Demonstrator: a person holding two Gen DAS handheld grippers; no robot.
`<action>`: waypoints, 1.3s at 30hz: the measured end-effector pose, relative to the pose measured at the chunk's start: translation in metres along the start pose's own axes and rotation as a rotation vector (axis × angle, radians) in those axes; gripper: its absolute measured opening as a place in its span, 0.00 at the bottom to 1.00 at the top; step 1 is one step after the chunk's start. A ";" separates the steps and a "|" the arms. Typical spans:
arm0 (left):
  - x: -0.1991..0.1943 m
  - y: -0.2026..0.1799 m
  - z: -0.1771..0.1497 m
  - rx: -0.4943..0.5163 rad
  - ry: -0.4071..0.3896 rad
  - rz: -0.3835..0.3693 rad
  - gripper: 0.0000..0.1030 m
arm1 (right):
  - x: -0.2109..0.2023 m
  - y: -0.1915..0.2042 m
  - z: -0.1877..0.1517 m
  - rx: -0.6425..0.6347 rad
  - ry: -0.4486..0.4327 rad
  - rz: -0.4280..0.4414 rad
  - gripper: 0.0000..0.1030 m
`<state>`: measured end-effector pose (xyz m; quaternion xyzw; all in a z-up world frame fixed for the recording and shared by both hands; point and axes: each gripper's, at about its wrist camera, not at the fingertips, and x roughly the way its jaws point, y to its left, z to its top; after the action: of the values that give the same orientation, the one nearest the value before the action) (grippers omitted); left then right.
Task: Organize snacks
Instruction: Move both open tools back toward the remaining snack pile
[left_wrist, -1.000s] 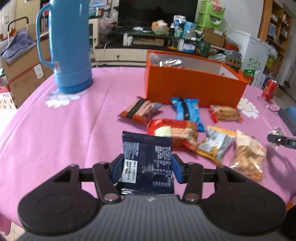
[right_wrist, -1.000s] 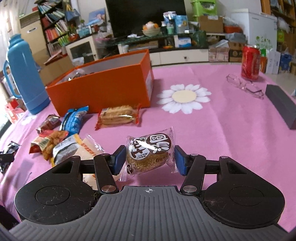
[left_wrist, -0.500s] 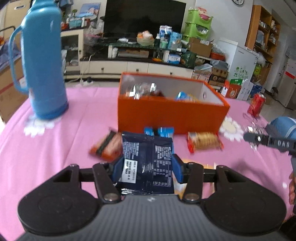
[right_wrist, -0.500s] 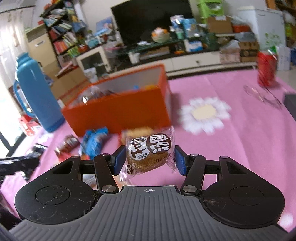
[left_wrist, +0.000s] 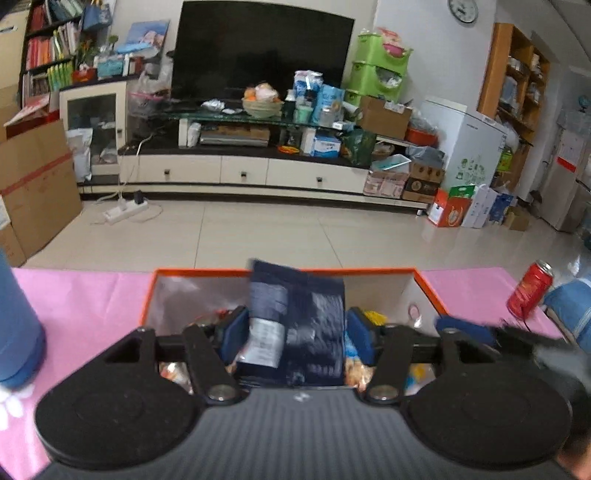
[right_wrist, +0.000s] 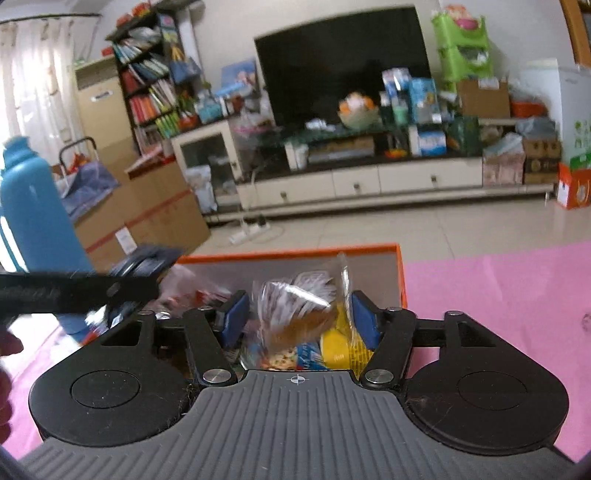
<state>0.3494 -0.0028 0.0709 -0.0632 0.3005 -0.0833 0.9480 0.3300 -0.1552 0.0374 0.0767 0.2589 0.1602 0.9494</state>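
My left gripper (left_wrist: 295, 332) hangs over the open orange box (left_wrist: 424, 280) with the dark blue snack packet (left_wrist: 295, 325) between its blue pads; the packet looks tilted and blurred, with small gaps at the pads. My right gripper (right_wrist: 299, 317) is over the same orange box (right_wrist: 400, 273), its pads spread wider than the clear-wrapped round cake (right_wrist: 295, 314), which is tipping and blurred between them. Several snack packs lie inside the box. The left gripper's arm (right_wrist: 74, 288) crosses the right wrist view at the left.
A blue thermos (left_wrist: 18, 332) stands on the pink tablecloth (left_wrist: 81, 306) left of the box; it also shows in the right wrist view (right_wrist: 33, 221). A red can (left_wrist: 530, 291) stands at the right. The table's far edge lies just behind the box.
Both grippers rose from the table and moved forward over the orange box. Both now have wider jaws, and the packet and the cake are slipping loose.
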 end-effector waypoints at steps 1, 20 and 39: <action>0.001 0.000 0.003 -0.010 -0.006 -0.006 0.64 | 0.002 -0.003 0.000 0.010 0.003 0.010 0.48; -0.178 0.010 -0.183 -0.022 0.116 0.079 0.94 | -0.114 -0.023 -0.021 0.137 -0.076 0.090 0.89; -0.114 -0.103 -0.214 0.065 0.252 -0.125 0.71 | -0.188 -0.124 -0.146 0.475 0.144 -0.046 0.89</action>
<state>0.1212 -0.0959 -0.0210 -0.0400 0.4097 -0.1591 0.8973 0.1345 -0.3264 -0.0276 0.2802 0.3582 0.0782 0.8872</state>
